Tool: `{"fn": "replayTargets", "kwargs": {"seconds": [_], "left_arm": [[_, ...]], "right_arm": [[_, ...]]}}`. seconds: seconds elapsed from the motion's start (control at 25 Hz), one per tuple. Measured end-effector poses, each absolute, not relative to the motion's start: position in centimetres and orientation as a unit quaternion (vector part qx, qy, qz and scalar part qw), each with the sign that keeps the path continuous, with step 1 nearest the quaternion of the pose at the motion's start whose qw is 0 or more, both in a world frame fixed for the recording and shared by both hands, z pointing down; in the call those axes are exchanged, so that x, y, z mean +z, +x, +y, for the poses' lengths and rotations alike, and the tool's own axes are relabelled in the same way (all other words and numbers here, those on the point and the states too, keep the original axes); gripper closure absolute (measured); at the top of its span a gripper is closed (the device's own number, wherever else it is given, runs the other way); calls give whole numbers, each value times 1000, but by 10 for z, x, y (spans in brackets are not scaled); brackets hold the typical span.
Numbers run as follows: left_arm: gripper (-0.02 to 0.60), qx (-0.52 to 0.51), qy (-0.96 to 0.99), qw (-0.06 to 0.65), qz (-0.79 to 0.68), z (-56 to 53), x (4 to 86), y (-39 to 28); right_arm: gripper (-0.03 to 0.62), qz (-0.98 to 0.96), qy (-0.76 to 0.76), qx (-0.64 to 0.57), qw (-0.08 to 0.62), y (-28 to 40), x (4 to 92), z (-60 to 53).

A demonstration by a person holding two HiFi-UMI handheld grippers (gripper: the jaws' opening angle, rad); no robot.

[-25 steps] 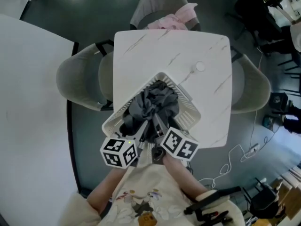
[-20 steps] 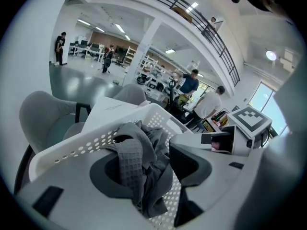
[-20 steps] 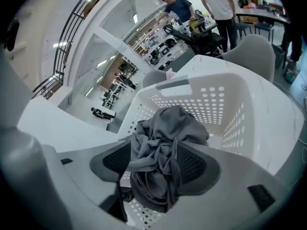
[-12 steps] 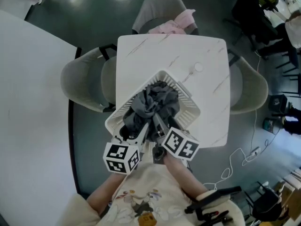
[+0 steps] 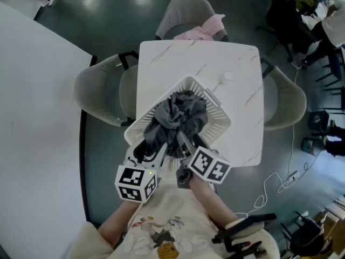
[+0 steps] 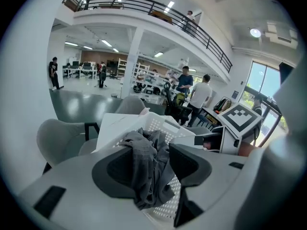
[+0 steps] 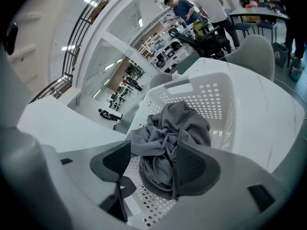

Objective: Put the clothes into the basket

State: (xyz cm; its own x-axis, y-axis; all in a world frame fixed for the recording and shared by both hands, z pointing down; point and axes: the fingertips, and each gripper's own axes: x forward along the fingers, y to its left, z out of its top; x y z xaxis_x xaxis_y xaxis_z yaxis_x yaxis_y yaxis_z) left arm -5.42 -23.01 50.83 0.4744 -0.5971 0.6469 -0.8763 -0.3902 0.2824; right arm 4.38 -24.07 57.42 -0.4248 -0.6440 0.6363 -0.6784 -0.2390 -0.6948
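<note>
A white perforated basket (image 5: 216, 104) stands on the white marbled table (image 5: 242, 63) and holds a crumpled pile of grey clothes (image 5: 178, 117). Both grippers are at the basket's near corner. My left gripper (image 5: 154, 155) is open; in the left gripper view the grey clothes (image 6: 144, 162) show in the gap between its jaws (image 6: 160, 163), over the basket (image 6: 158, 123) rim. My right gripper (image 5: 183, 144) is open too, its jaws (image 7: 153, 162) standing apart in front of the clothes (image 7: 180, 126) inside the basket (image 7: 211, 97).
A pink garment (image 5: 204, 29) lies on the far chair. Grey chairs stand at the table's left (image 5: 99, 93) and right (image 5: 288, 99). A small round white object (image 5: 229, 76) sits on the table. A large white table (image 5: 32, 123) fills the left.
My left gripper has drawn back a little toward the person. The grey clothes stay in the basket. The right gripper has hardly moved.
</note>
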Motion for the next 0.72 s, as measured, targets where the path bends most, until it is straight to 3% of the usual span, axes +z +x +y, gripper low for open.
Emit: {"fn": "replayTargets", "kwargs": {"seconds": [0.72], "left_arm": [[362,178,822,295,-453,-197,476,-75]], "right_arm": [[310,-631,544,552,-31,29,538,-201]]}}
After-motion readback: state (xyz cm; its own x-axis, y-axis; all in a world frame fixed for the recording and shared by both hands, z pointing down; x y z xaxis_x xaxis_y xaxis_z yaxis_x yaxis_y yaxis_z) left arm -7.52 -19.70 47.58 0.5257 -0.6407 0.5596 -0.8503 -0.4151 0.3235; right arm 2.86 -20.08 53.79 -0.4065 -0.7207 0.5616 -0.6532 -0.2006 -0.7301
